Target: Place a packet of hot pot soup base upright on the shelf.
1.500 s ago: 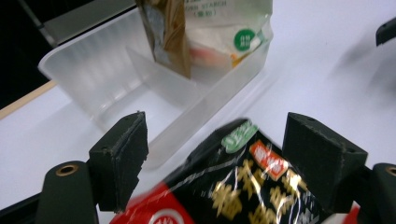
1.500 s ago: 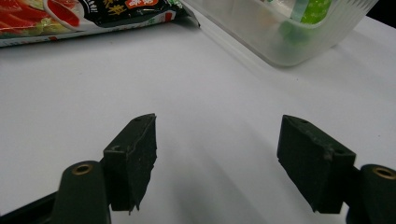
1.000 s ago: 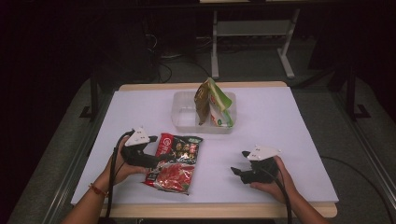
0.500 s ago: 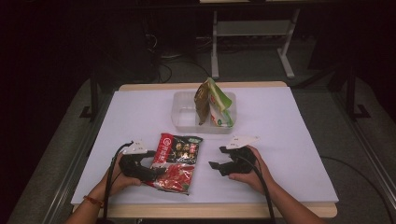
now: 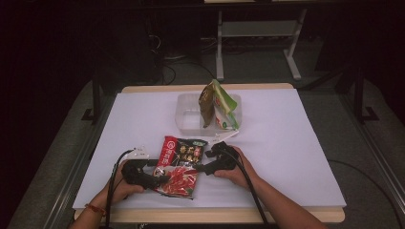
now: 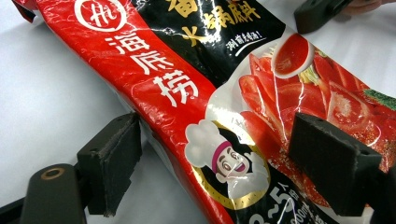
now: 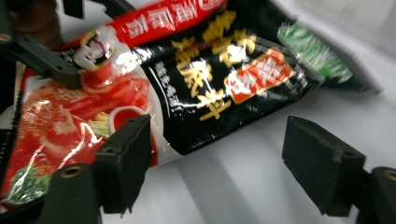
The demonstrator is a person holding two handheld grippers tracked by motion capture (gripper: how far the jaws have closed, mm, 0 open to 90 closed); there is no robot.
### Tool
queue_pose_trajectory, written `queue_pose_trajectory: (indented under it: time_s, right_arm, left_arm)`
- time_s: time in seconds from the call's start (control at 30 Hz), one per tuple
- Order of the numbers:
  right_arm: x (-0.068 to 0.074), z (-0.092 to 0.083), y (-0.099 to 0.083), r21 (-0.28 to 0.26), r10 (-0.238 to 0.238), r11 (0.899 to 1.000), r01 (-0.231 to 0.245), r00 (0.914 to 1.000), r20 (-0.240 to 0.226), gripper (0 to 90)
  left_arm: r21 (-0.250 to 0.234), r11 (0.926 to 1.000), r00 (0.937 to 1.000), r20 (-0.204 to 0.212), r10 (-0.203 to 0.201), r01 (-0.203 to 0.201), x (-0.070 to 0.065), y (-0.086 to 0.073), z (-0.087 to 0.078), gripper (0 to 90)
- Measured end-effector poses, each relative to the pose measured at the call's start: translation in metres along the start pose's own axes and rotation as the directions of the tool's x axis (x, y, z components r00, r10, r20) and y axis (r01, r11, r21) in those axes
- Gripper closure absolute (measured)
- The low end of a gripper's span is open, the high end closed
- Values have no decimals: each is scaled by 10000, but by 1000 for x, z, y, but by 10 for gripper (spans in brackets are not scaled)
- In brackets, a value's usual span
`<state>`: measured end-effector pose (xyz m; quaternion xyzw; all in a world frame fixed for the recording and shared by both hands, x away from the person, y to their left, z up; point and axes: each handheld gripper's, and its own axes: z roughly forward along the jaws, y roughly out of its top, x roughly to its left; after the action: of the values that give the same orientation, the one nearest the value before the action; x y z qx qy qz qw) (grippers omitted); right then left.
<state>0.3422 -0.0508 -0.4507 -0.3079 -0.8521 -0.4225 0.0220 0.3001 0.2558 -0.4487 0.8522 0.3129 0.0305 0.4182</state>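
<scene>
I am bracketing the red-and-black sauce packet (image 5: 180, 166), lying flat at the table's near middle: left gripper (image 6: 219, 163) spread open astride its left edge, right gripper (image 7: 219, 163) just widening, pads clear of its right edge.

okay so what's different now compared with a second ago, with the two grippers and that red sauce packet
The right gripper slid left to the red sauce packet, its jaws just opening, the edge between them unpressed. The left gripper sank, straddling the opposite edge. The packet and the clear tub with its pouches stayed put.
</scene>
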Motion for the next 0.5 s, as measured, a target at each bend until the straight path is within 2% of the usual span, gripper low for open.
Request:
queue_pose_trajectory:
  time_s: [0.1,0.3,0.43,0.5]
  right_arm:
    - [-3,6,1,6,393,9992,-393,9988,-288,205]
    - [1,14,8,140,290,9995,-288,9995,-122,165]
    - [3,14,8,106,108,9999,-110,9998,172,213]
    - [4,13,8,-143,35,9999,-30,9993,379,270]
  left_arm:
    - [1,10000,10000,20,19,-19,0,0,1,161]
    - [52,9999,9999,41,154,-155,-3,1,4,149]
    - [54,9998,9999,45,164,-165,-3,1,5,145]
    - [78,9999,9999,87,77,-78,-3,1,6,134]
